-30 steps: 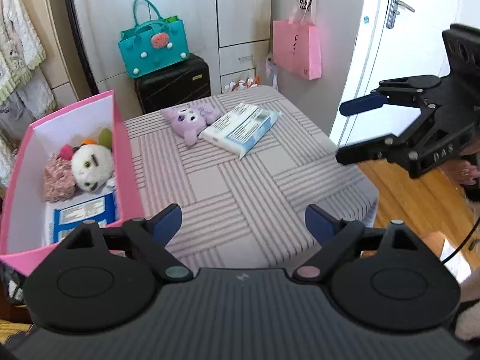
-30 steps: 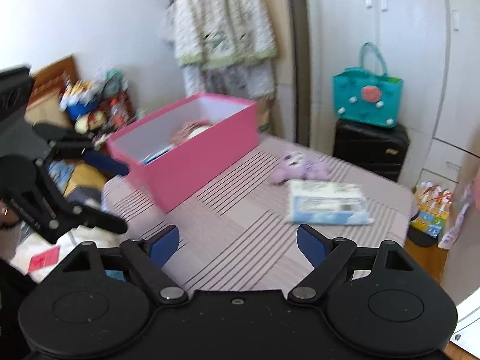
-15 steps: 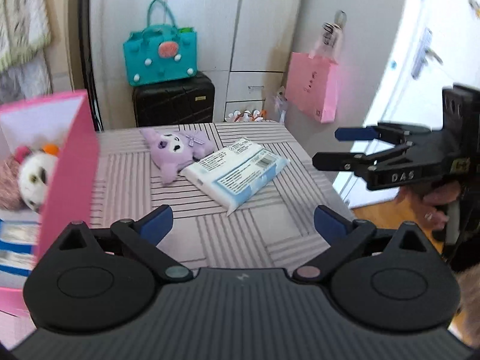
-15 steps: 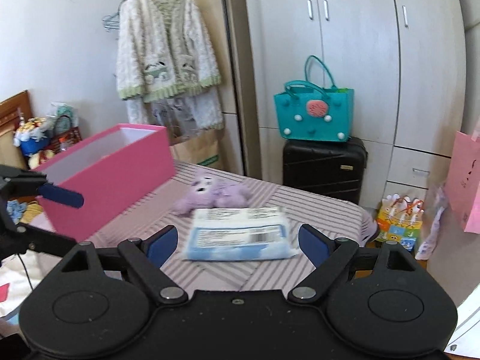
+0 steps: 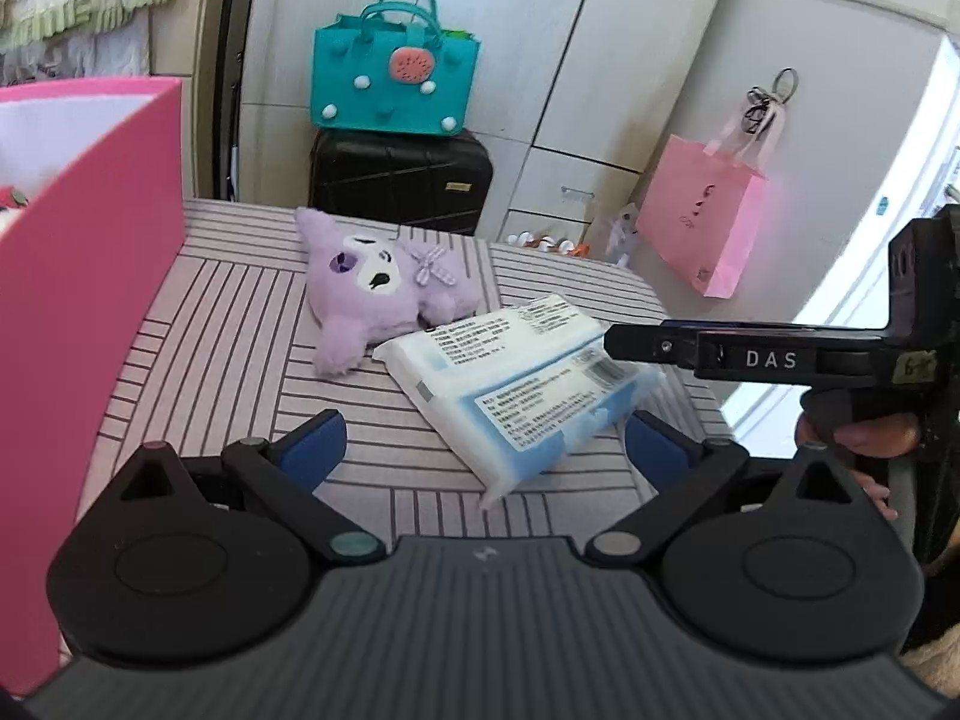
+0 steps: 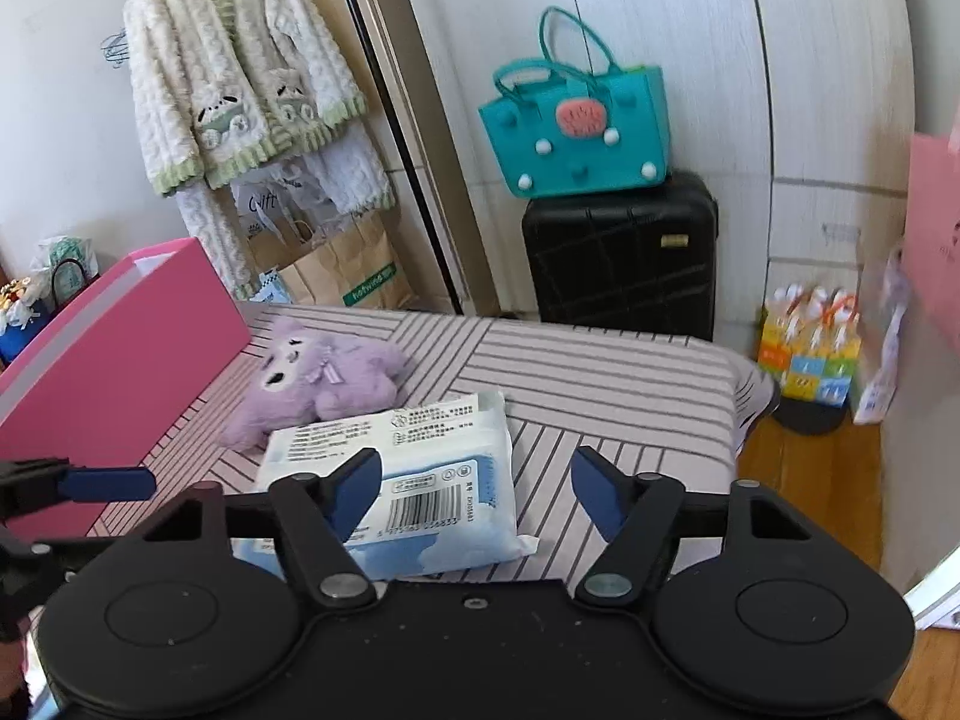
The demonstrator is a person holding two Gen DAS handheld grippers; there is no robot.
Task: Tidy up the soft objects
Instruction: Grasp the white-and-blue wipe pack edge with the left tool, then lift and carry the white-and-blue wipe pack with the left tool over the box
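A white and blue tissue pack [image 5: 516, 378] lies on the striped table [image 5: 228, 324], with a purple plush toy [image 5: 378, 282] touching its far edge. A pink box [image 5: 90, 228] stands at the left. My left gripper [image 5: 483, 444] is open and empty, low over the table just short of the pack. My right gripper [image 6: 474, 486] is open and empty, its left finger over the pack [image 6: 420, 462]; the plush [image 6: 318, 378] lies beyond. From the left wrist view the right gripper [image 5: 624, 342] reaches in from the right, just above the pack's right end.
A teal bag [image 5: 393, 84] sits on a black suitcase [image 5: 399, 180] behind the table. A pink paper bag [image 5: 699, 216] hangs on the right wall. A fleece jacket [image 6: 234, 84] hangs at the back left. Drink packs [image 6: 810, 354] stand on the floor right of the table.
Both grippers have moved in toward the tissue pack and lower over the table. The pink box has slid to the left edge of both views. Both stay open.
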